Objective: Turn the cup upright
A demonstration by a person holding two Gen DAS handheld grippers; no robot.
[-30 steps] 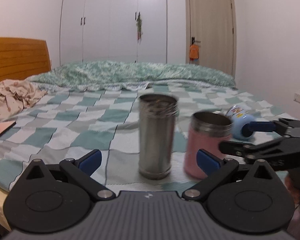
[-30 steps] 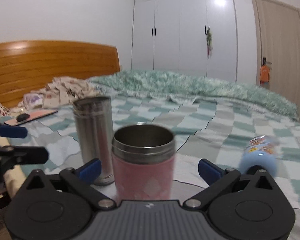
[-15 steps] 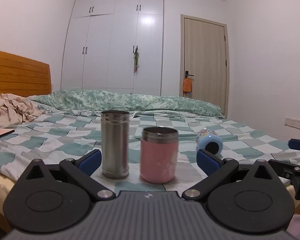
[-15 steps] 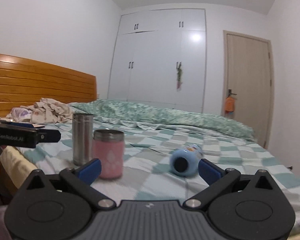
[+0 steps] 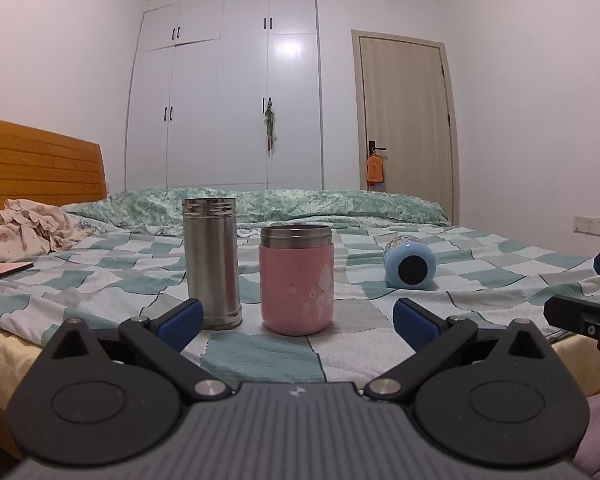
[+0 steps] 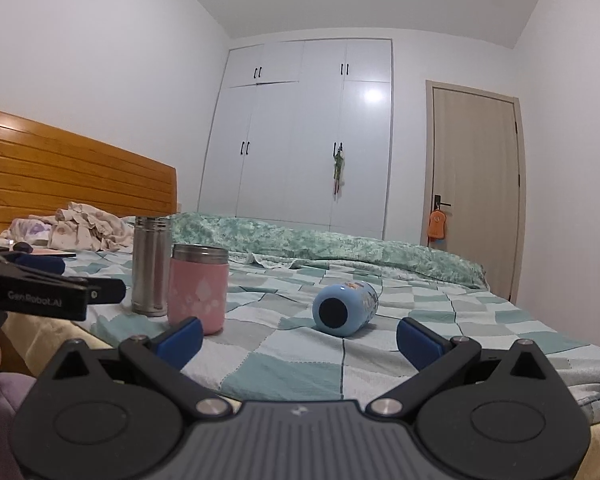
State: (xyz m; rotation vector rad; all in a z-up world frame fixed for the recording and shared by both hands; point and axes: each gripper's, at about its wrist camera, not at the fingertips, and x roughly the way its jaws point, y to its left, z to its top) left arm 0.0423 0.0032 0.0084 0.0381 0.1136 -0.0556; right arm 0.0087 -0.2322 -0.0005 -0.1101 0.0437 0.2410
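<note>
A steel cup (image 5: 211,262) and a pink cup (image 5: 296,279) stand upright side by side on the checked bed cover (image 5: 100,280). A light blue cup (image 5: 409,265) lies on its side to their right, its dark base toward me. In the right wrist view the steel cup (image 6: 151,266), pink cup (image 6: 198,287) and blue cup (image 6: 345,307) show too. My left gripper (image 5: 296,316) is open and empty, near the bed edge in front of the pink cup. My right gripper (image 6: 298,338) is open and empty, short of the blue cup.
A wooden headboard (image 5: 32,172) and crumpled clothes (image 5: 28,232) are at the left. A rolled green quilt (image 5: 300,204) lies along the far side. A white wardrobe (image 5: 228,92) and a door (image 5: 404,120) stand behind. The other gripper shows at each view's edge (image 6: 40,294).
Both grippers have pulled back from the cups toward the bed edge and dropped lower. The cups have stayed where they were.
</note>
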